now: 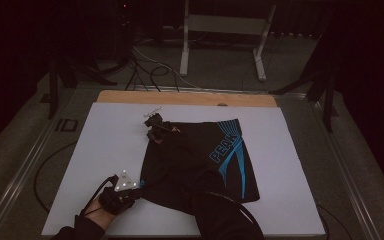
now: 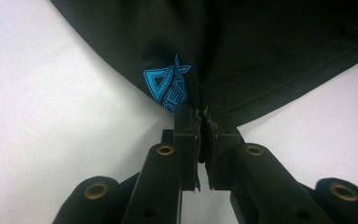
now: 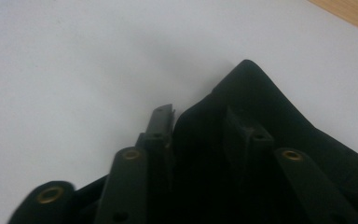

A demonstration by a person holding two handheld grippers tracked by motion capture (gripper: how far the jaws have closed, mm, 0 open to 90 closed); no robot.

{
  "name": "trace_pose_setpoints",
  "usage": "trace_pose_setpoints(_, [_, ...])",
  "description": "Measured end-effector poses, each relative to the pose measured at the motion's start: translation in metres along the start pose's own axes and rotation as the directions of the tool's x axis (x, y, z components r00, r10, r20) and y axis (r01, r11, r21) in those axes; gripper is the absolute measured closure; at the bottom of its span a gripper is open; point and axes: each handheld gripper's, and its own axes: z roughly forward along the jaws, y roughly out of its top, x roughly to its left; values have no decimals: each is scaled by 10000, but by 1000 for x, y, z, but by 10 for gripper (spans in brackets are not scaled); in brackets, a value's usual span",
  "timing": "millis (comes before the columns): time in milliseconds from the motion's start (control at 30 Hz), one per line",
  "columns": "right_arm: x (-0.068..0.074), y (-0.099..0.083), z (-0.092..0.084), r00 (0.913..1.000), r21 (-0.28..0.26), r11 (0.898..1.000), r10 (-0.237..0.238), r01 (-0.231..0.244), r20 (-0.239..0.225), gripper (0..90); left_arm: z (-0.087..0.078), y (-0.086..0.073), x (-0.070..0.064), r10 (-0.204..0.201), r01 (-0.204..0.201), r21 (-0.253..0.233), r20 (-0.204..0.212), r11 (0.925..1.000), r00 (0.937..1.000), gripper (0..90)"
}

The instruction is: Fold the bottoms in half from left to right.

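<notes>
The left tongs [image 2: 204,140] are pinched on a hem corner of the black shorts [image 1: 195,160], held low at the near-left of the white surface [image 1: 110,145]. The right tongs [image 3: 200,126], reached across to the shorts' far-left corner, straddle a raised fold, jaws not pressed together. 1 garment is counted; the right forearm is lost against the dark cloth.

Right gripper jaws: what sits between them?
In the right gripper view, a corner fold of the black shorts lies between the right gripper jaws, not yet pinched flat.
</notes>
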Motion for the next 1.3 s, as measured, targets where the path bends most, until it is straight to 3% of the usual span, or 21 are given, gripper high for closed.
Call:
trace_pose_setpoints(367, [-8, -2, -3, 9996, 42, 9996, -290, 290, -66, 859, -1, 1, -1, 3, -3, -55, 2, 10000, 10000, 845])
trace_pose_setpoints(433, [-8, -2, -4, 9961, 36, 9961, -878, 878, -37, 865, -1, 1, -1, 16, -16, -48, 7, 10000, 10000, 846])
trace_pose_setpoints(733, [-11, -1, -12, 9913, -72, 9916, -1290, 1289, -249, 877, -3, 2, -3, 35, -35, -140, 38, 9999, 10000, 846])
trace_pose_setpoints(800, [-14, 0, -14, 9866, -94, 9871, -1601, 1598, -316, 878, -4, 3, -3, 67, -67, -143, 56, 9999, 10000, 846])
trace_pose_setpoints(833, [-14, 0, -16, 9892, -148, 9895, -1439, 1436, -266, 878, -4, 3, -3, 43, -42, -185, 56, 9998, 10000, 846])
trace_pose_setpoints(1133, [-21, 3, -31, 9849, -421, 9852, -1679, 1661, -423, 879, -7, 6, -8, 85, -77, -295, 256, 9995, 9996, 847])
trace_pose_setpoints(1267, [-23, 4, -38, 9875, -553, 9874, -1510, 1484, -462, 879, -8, 8, -9, 142, -133, -319, 302, 9994, 9994, 847])
trace_pose_setpoints(1300, [-25, 4, -39, 9843, -513, 9842, -1716, 1695, -414, 879, -9, 9, -10, 165, -154, -340, 307, 9993, 9994, 847])
